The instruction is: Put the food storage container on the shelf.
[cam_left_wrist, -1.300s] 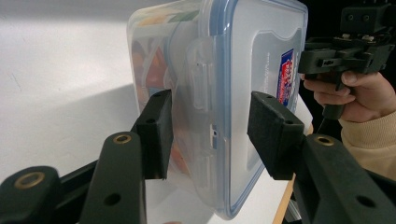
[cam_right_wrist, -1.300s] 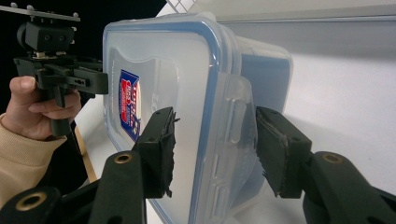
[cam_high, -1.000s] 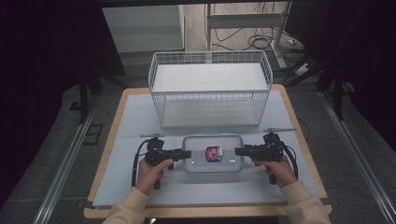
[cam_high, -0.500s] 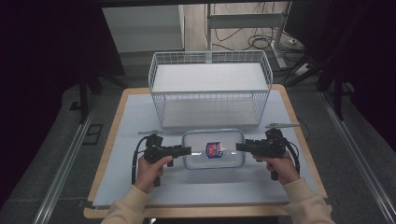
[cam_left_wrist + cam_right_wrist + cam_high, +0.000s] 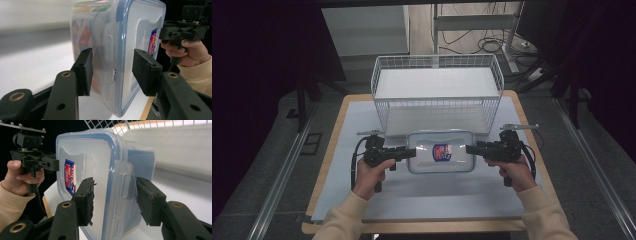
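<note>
Your left gripper (image 5: 411,152) is clamped on the left end of the box (image 5: 440,158), its jaws about half apart, one pad on the lid and one under the base, astride the side latch (image 5: 109,45). Your right gripper (image 5: 470,148) is clamped the same way on the right end, one pad on the lid and the other on the underside, either side of that end's latch (image 5: 124,185). The box hangs level between the two grippers, just in front of the basket (image 5: 437,92) and about centred on its width. The basket's near wire wall stands close behind the box's far edge, with little gap there. To the left and right of the basket, and on your side of the box, the mat (image 5: 337,125) lies bare out to the table (image 5: 331,150) edge. The lid carries a small red, white and blue label (image 5: 441,152) near its middle; its writing is too small and blurred to read. Coloured contents show through the box's clear wall in the left gripper view, too indistinct to name.
</note>
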`<state>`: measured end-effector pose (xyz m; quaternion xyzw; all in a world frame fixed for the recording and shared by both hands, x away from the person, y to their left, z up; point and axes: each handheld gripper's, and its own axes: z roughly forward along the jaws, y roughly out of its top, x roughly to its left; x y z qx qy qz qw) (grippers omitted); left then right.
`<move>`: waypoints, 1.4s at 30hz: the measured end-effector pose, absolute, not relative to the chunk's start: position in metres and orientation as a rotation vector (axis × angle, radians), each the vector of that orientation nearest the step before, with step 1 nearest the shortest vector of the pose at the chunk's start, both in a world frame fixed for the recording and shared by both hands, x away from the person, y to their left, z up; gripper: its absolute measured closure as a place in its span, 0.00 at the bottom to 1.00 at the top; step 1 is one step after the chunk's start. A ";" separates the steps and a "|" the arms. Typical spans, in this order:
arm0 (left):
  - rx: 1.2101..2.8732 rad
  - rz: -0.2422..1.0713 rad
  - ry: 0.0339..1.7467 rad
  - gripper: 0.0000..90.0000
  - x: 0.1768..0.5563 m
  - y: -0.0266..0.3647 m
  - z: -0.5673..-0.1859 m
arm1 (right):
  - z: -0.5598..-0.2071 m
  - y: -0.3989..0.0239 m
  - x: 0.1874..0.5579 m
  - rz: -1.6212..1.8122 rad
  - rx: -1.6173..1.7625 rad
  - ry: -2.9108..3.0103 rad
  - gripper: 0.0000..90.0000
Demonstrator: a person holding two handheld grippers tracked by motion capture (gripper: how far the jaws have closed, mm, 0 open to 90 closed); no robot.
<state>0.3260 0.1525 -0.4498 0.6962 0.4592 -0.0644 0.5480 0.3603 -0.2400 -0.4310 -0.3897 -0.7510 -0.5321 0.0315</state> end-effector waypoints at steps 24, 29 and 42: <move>1.651 -0.059 1.005 0.58 0.344 0.162 -0.383 | -0.364 -0.231 0.376 -1.764 -1.124 -2.359 0.56; 1.647 -0.038 0.993 0.58 0.350 0.162 -0.367 | -0.349 -0.231 0.382 -1.793 -1.108 -2.368 0.56; 1.649 -0.004 0.976 0.58 0.374 0.161 -0.338 | -0.322 -0.231 0.405 -1.812 -1.096 -2.383 0.56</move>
